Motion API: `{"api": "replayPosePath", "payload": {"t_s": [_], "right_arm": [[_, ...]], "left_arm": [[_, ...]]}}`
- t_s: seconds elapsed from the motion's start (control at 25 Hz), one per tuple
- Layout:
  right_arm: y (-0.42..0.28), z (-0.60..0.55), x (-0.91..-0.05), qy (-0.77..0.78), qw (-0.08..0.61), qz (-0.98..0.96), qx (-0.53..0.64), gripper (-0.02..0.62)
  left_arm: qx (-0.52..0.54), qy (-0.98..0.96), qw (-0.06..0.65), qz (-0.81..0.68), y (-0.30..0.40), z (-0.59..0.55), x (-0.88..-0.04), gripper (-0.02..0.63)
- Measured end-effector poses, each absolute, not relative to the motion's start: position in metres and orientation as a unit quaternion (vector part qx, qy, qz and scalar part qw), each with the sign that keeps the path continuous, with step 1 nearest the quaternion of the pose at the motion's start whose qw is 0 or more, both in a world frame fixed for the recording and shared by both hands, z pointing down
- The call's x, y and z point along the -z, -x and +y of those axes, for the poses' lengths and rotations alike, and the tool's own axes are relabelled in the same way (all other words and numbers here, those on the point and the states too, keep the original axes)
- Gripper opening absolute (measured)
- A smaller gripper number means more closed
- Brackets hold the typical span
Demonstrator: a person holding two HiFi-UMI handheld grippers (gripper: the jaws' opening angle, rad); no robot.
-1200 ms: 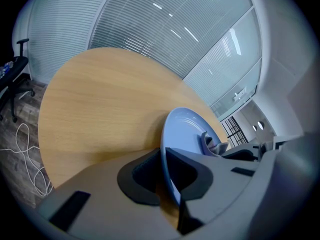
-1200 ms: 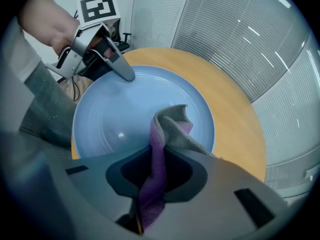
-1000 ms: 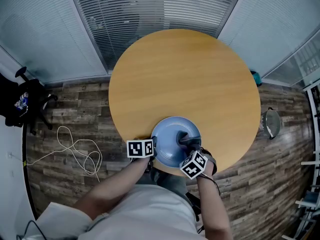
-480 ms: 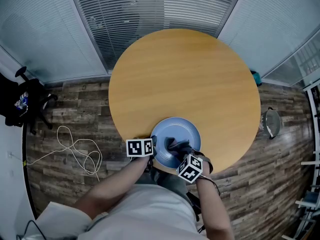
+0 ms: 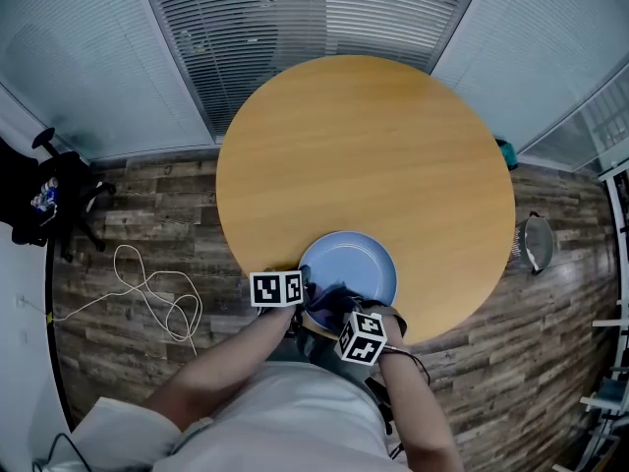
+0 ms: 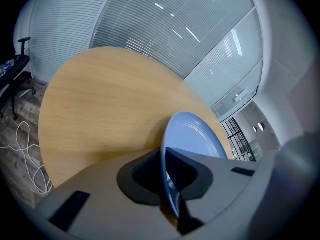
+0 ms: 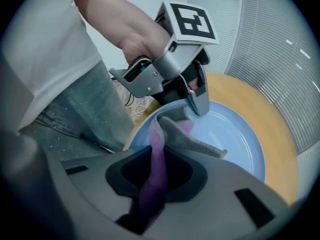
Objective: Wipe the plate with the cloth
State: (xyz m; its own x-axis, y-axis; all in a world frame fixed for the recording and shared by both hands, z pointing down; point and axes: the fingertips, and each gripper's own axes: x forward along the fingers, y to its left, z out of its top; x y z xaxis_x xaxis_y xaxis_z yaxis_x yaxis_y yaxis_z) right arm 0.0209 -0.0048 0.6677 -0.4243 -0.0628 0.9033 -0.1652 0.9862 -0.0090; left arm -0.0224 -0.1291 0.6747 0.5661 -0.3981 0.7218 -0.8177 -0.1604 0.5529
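A light blue plate [image 5: 352, 264] sits at the near edge of the round wooden table [image 5: 364, 155]. My left gripper [image 5: 303, 289] is shut on the plate's left rim; in the left gripper view the plate [image 6: 197, 136] stands edge-on between the jaws of that gripper [image 6: 164, 179]. My right gripper [image 5: 336, 311] is shut on a grey and purple cloth [image 5: 329, 301] and holds it over the plate's near-left part. In the right gripper view the cloth [image 7: 172, 131] runs from this gripper [image 7: 155, 176] down onto the plate [image 7: 232, 134], close to the left gripper [image 7: 198, 104].
A white cable [image 5: 147, 298] lies looped on the wood floor at the left, near a black chair [image 5: 44, 195]. A round bin [image 5: 536, 242] stands on the floor at the right. Blinds and glass walls run behind the table. The person's legs [image 7: 75, 119] are right against the table edge.
My right gripper has slid the cloth across the plate from the right of its middle toward the near-left rim, rolling as it went. The left gripper and plate have kept still.
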Motion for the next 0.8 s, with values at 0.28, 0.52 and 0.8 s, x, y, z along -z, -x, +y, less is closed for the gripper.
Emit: {"api": "replayPosePath", "payload": {"t_s": [0.28,0.52,0.8], "right_arm": [[0.005,0.009,-0.665,-0.018,0.531,-0.847,-0.007,0.074],[0.007,0.011,-0.665,-0.002,0.533,-0.846,0.008,0.074],[-0.003,0.022,-0.668,0.018,0.546,-0.837,0.026,0.074]], "left_arm": [[-0.219,-0.739,0.481,-0.417,0.02,-0.127,-0.673,0.035],[-0.223,-0.742,0.472,-0.422,0.019,-0.127,-0.673,0.035],[-0.226,-0.744,0.466,-0.422,0.019,-0.125,-0.673,0.035]]}}
